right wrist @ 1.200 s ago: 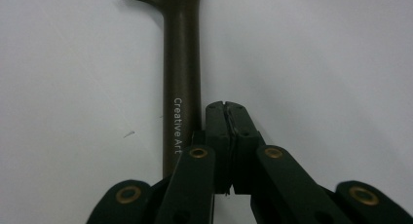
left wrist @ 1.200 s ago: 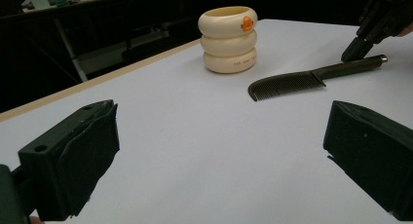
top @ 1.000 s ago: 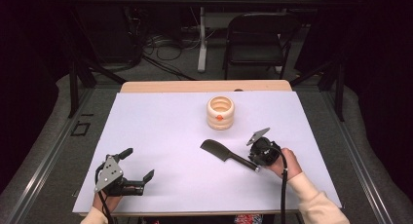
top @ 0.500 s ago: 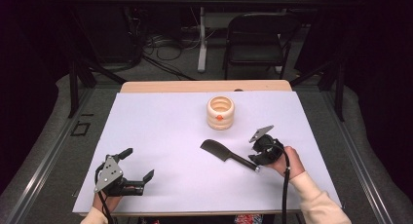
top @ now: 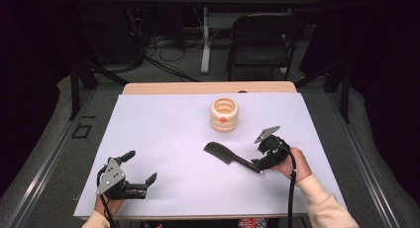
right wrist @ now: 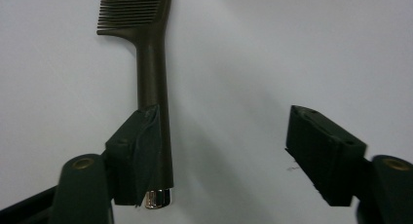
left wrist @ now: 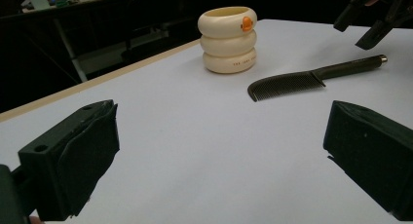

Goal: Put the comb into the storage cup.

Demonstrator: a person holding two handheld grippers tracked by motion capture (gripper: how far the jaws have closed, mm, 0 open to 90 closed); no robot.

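Observation:
A dark comb lies flat on the white table top, teeth toward the middle, its metal-capped handle end toward the right hand. My right gripper is open over that handle end; one jaw touches the handle's side, the other stands well apart from it. A cream ribbed cup with an orange dot stands upright beyond the comb. My left gripper rests open near the front left, nothing between its jaws.
The table's wooden far edge shows behind the cup. A black chair and cables stand on the floor beyond the table. Bare white surface lies between the two grippers.
My right gripper has shifted slightly down along the comb handle toward its end. The comb, cup and left gripper have stayed put.

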